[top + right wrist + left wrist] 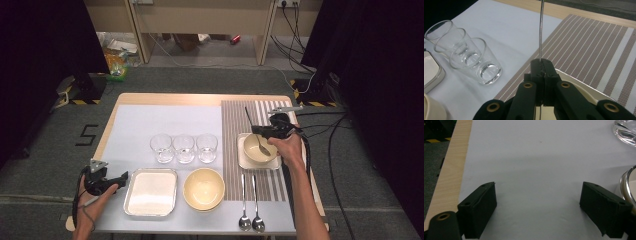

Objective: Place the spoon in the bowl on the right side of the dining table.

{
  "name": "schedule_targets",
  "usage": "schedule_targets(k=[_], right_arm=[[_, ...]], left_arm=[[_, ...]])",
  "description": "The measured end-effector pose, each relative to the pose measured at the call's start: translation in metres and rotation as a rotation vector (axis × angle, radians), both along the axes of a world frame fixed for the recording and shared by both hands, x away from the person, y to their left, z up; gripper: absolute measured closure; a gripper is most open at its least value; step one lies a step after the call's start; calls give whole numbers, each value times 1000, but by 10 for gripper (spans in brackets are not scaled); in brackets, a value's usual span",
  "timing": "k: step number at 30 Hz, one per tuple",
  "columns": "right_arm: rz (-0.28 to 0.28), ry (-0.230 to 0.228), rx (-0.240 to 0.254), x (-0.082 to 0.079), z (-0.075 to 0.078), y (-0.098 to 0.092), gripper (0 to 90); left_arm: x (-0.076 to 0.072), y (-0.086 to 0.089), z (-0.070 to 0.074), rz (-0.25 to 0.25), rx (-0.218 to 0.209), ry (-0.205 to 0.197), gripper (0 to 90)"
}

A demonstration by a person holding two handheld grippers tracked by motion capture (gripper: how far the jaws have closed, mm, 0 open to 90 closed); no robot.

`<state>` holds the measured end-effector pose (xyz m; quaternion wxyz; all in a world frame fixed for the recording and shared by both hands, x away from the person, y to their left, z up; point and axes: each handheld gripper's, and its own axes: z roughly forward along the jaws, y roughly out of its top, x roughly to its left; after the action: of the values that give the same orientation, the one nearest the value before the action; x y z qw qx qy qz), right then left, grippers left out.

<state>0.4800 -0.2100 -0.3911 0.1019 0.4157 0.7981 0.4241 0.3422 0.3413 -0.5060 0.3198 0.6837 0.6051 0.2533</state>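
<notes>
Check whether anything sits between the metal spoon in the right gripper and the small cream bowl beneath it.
Nothing visible does. The right gripper is shut on the thin metal spoon, whose scoop already hangs inside the small cream bowl on the square cream plate; the bowl looks empty otherwise.

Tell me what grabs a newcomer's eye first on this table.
The right gripper, shut on a thin metal spoon, holds it in the cream bowl on the striped brown placemat. Three clear drinking glasses line up mid-table. The left gripper rests open at the near left.
</notes>
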Motion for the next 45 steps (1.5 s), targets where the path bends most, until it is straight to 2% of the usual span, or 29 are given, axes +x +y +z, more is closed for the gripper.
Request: schedule_targets(k=[13,21,36,42,45], right_arm=[[-9,41,-49,8,-21,5,900],[-5,52,-40,10,-30,6,899],[-11,72,-58,11,-38,9,890],[-25,91,-51,10,-41,9,871],[-21,86,-36,10,-41,8,848]], left_arm=[[0,0,0,0,0,0,133],[0,0,0,0,-1,-1,133],[0,0,0,0,1,0,133],[0,0,0,0,1,-1,133],[0,0,0,-1,2,0,133]])
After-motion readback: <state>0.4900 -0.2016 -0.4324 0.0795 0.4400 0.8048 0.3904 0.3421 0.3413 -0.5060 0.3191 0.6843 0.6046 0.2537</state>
